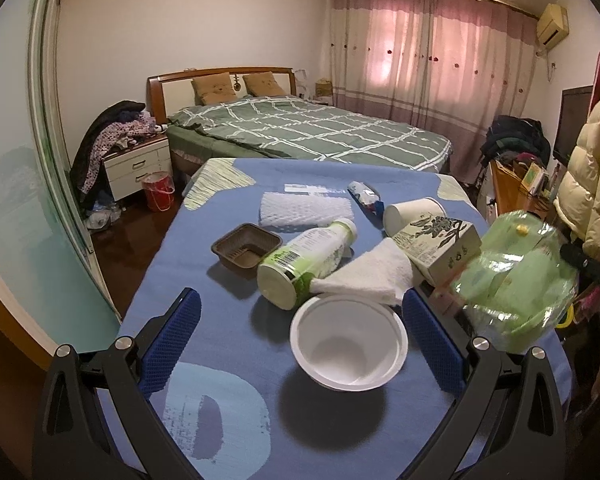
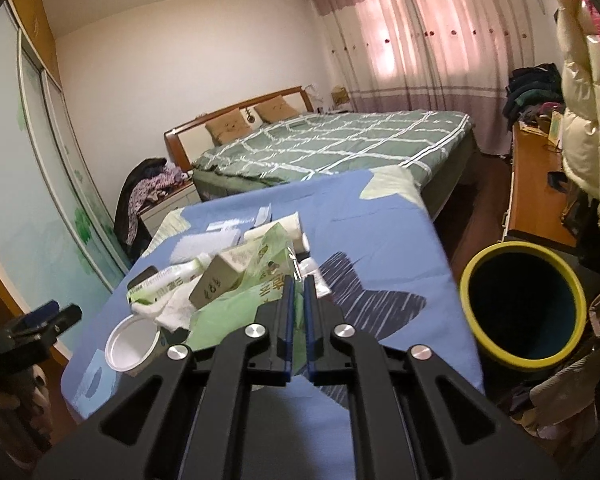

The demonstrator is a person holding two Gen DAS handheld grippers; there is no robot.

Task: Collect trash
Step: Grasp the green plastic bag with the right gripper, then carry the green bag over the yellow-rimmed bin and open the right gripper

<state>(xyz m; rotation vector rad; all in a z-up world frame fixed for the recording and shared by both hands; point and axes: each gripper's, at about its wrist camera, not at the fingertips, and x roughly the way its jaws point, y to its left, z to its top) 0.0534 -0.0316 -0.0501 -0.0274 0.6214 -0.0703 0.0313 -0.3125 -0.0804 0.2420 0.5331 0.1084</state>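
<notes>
My right gripper (image 2: pixel 299 286) is shut on a crumpled green plastic bag (image 2: pixel 260 280), held up above the blue tablecloth (image 2: pixel 380 224). In the left wrist view the same green bag (image 1: pixel 516 280) hangs at the right edge. My left gripper (image 1: pixel 302 304) stands open, its blue pads either side of a white plastic bowl (image 1: pixel 348 344) without touching it. Behind the bowl lie a white-and-green bottle (image 1: pixel 304 260) on its side, a crumpled white tissue (image 1: pixel 372 272), a printed carton (image 1: pixel 440 248) and a tipped paper cup (image 1: pixel 412 212).
A round bin with a yellow rim (image 2: pixel 524 360) stands on the floor right of the table. A brown tray (image 1: pixel 246 250), white foam netting (image 1: pixel 304 210) and a wrapper (image 1: pixel 366 194) lie farther back. The bed (image 1: pixel 312 128) is beyond the table, a desk (image 2: pixel 536 184) to the right.
</notes>
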